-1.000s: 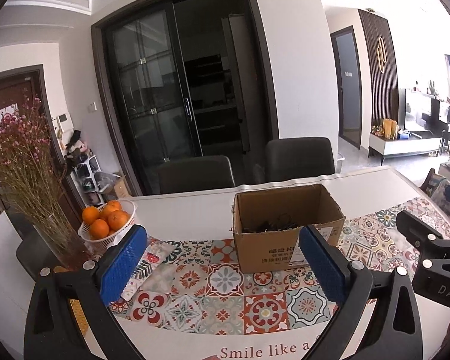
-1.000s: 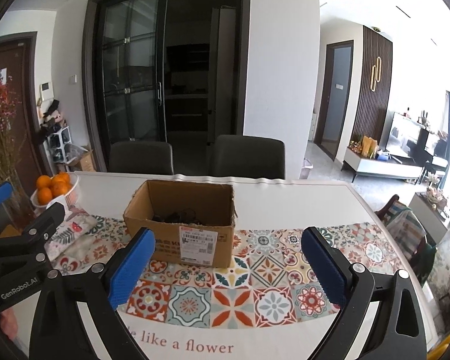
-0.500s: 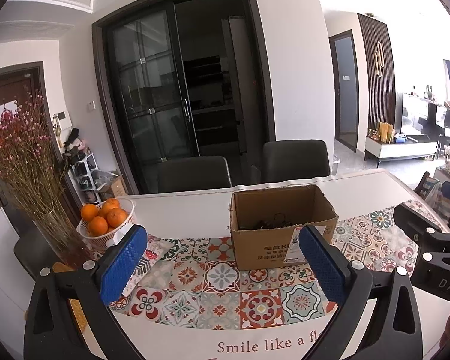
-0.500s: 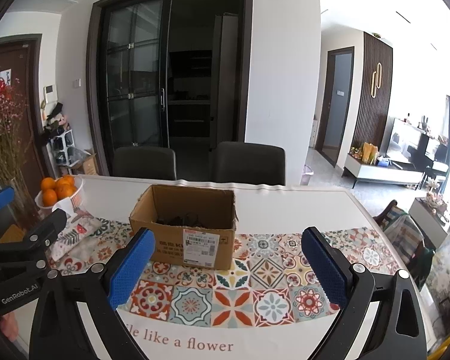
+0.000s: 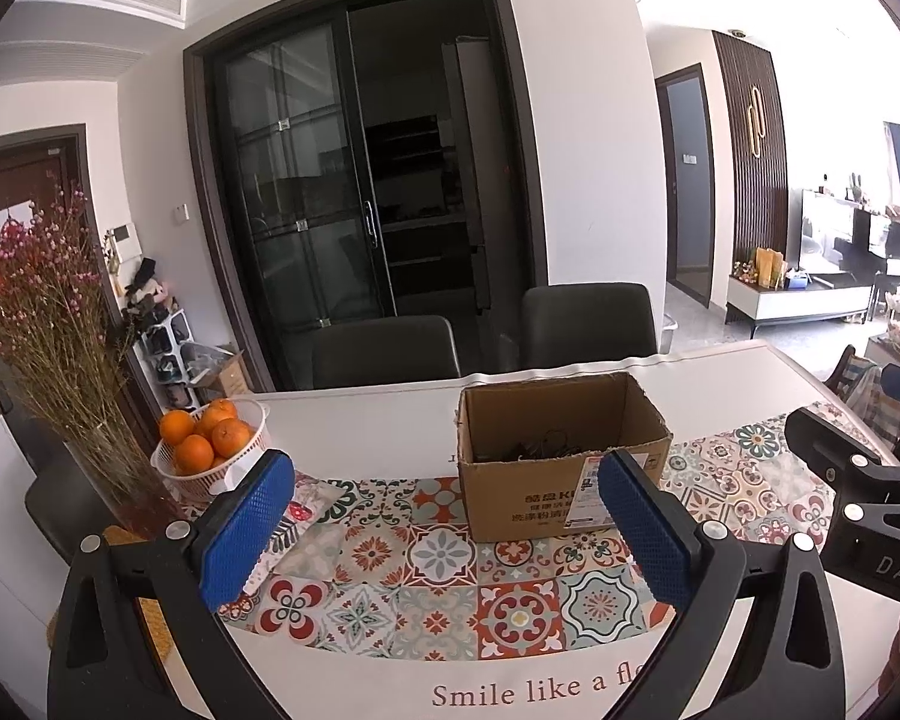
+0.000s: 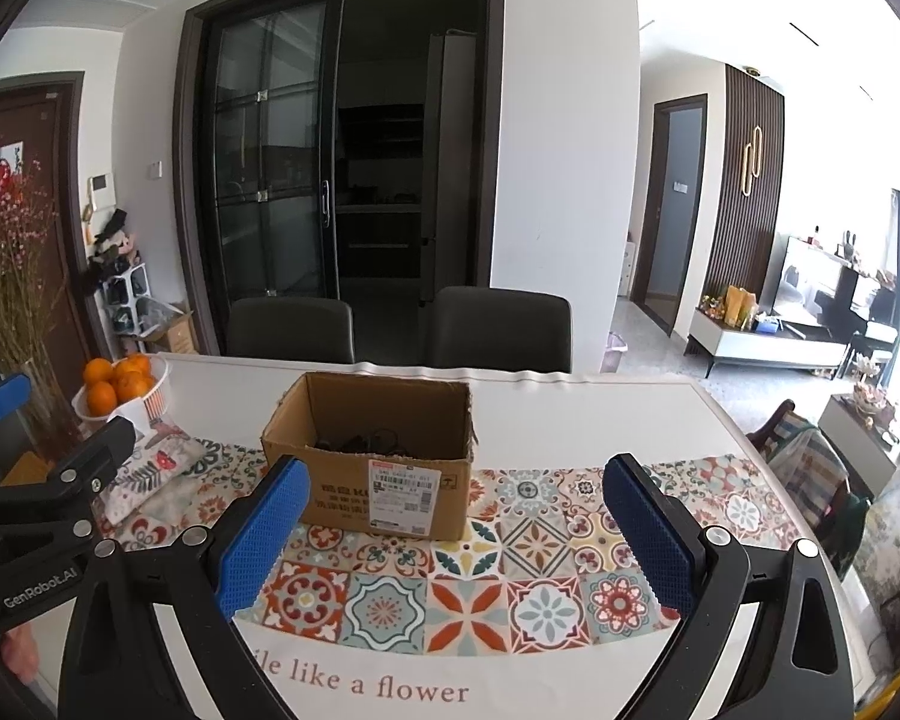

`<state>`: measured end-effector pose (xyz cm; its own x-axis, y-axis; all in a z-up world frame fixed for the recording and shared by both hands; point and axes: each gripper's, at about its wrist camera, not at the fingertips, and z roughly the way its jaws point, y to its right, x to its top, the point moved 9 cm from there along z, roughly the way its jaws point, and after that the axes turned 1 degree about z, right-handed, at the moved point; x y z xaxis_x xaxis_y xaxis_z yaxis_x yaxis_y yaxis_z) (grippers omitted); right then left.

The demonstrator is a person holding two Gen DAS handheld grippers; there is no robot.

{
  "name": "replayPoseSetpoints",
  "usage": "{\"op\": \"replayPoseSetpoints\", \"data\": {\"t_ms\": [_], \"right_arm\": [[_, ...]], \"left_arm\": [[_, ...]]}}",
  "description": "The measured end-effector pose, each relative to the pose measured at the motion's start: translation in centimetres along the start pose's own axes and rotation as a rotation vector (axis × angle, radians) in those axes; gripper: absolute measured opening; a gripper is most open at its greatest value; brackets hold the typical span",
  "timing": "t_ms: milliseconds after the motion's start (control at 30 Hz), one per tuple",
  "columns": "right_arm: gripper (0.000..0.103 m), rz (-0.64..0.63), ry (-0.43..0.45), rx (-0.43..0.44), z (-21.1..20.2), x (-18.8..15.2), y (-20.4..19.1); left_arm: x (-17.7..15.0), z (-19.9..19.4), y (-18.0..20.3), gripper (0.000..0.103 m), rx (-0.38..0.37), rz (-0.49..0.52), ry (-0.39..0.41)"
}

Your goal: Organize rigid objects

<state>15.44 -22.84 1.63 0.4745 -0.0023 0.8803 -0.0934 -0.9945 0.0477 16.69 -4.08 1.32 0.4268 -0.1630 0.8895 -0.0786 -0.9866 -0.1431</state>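
Left wrist view: left gripper (image 5: 444, 531), blue-padded jaws spread wide and empty, above a patterned tile-print table runner (image 5: 450, 564); open brown cardboard box (image 5: 561, 456) holding dark tangled items (image 5: 528, 450) at 1 o'clock, white basket of oranges (image 5: 210, 450) at 10 o'clock, glass vase of dried pink flowers (image 5: 60, 348) farther left. Right wrist view: right gripper (image 6: 456, 534), jaws likewise wide and empty; the same box (image 6: 372, 456) stands upright at 11 o'clock on the white table (image 6: 570, 414), two dark chairs (image 6: 501, 330) behind it, the left gripper's black frame at 9 o'clock.

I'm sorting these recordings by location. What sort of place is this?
Most likely a home dining area: a dining table with a patterned runner, a basket of oranges, two chairs behind, and a living room visible to the right.
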Motion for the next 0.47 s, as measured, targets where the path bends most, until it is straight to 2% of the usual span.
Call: {"op": "replayPoseSetpoints", "data": {"t_ms": [467], "right_arm": [[0.099, 0.001, -0.003, 0.002, -0.12, 0.1, -0.05]], "left_arm": [[-0.16, 0.05, -0.35, 0.103, -0.004, -0.01, -0.001]]}}
